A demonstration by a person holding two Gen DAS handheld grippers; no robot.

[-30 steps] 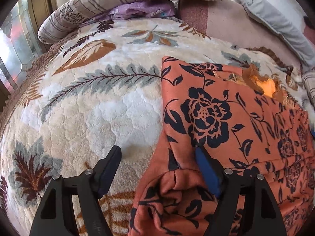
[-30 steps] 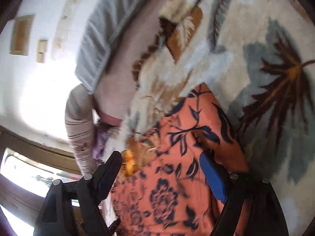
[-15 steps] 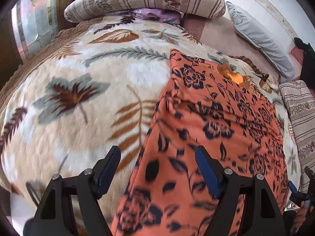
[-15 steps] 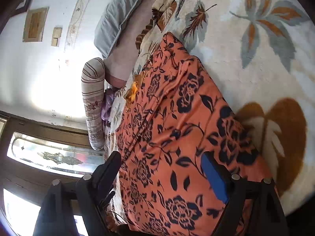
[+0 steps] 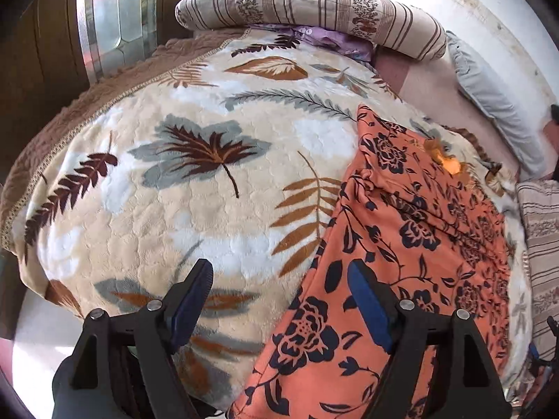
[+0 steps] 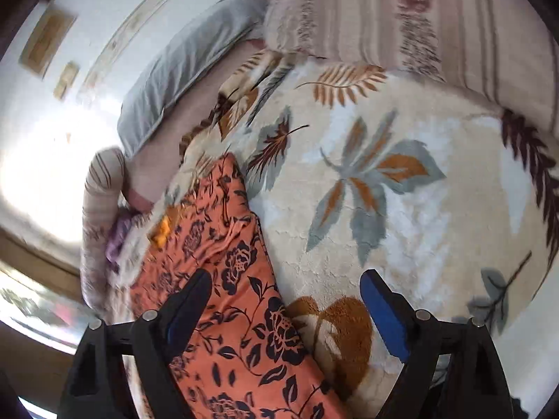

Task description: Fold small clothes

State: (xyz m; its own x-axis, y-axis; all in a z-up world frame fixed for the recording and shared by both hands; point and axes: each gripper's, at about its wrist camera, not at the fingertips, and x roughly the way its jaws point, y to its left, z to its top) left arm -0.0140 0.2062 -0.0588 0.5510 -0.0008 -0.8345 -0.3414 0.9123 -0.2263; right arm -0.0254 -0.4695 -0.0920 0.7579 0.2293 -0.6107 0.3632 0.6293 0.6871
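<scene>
The orange garment with dark navy flowers [image 5: 415, 244] lies spread lengthwise on the plush leaf-patterned bed blanket [image 5: 195, 188]. The left tool [image 5: 279, 295] and right tool [image 6: 284, 300] both hover with jaws spread, holding nothing. The thin cloth may bunch, or a jaw may pinch blanket pile along with the hem, spoiling the fold.

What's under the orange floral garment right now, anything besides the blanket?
The orange floral garment lies flat on the leaf-print blanket, which shows along its edges. Whatever sits beneath its middle is covered and cannot be seen.
</scene>
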